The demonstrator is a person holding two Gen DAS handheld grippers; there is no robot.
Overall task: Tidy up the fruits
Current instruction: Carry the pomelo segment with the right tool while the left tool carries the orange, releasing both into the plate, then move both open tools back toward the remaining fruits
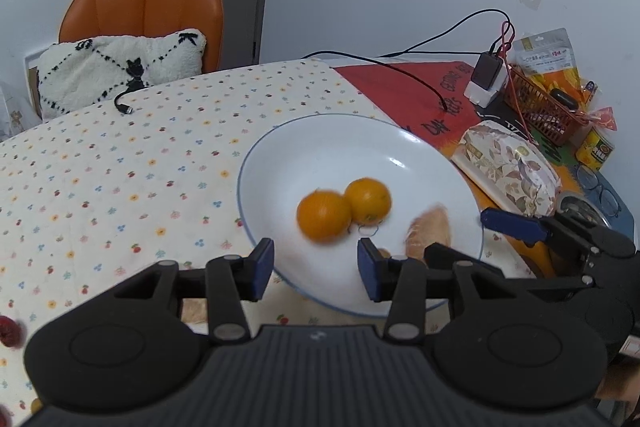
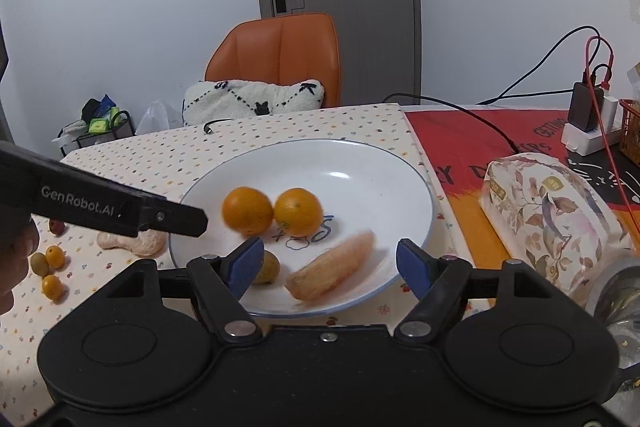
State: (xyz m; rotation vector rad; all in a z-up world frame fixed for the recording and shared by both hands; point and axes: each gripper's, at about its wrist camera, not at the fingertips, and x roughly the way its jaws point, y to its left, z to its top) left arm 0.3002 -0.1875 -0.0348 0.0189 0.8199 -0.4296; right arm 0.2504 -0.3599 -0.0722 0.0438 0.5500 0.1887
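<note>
Legible writing: "GenRobot.AI" in white on the side of the left gripper [image 2: 196, 221], seen from the right wrist view. Partial black lettering on the red mat [image 2: 480, 143], including "GETTING"; remainder not readable. Dark pen marks on the floor of the white plate [image 2: 360, 163], undeciphered. Print on the floral tissue pack [image 2: 548, 211] too small to read.

Left gripper [image 1: 316, 267]: jaws released, spread wide over the plate's near rim, nothing between the blue pads [image 1: 264, 267].

Right gripper [image 2: 326, 267]: jaws released, spread wide above the plate's near edge, holding nothing; peeled pomelo segment [image 2: 332, 265] lying on the plate between and just beyond the pads, contact not confirmed.

Two oranges [image 2: 272, 211] side by side, touching, near plate centre. Small yellow-green fruit [image 2: 268, 267] on the plate just beside the right gripper's left pad.

Off the plate, on the spotted tablecloth [image 2: 120, 163]: second pomelo piece [image 2: 140, 243], three small round fruits [image 2: 50, 267], one red fruit [image 2: 57, 226].
</note>
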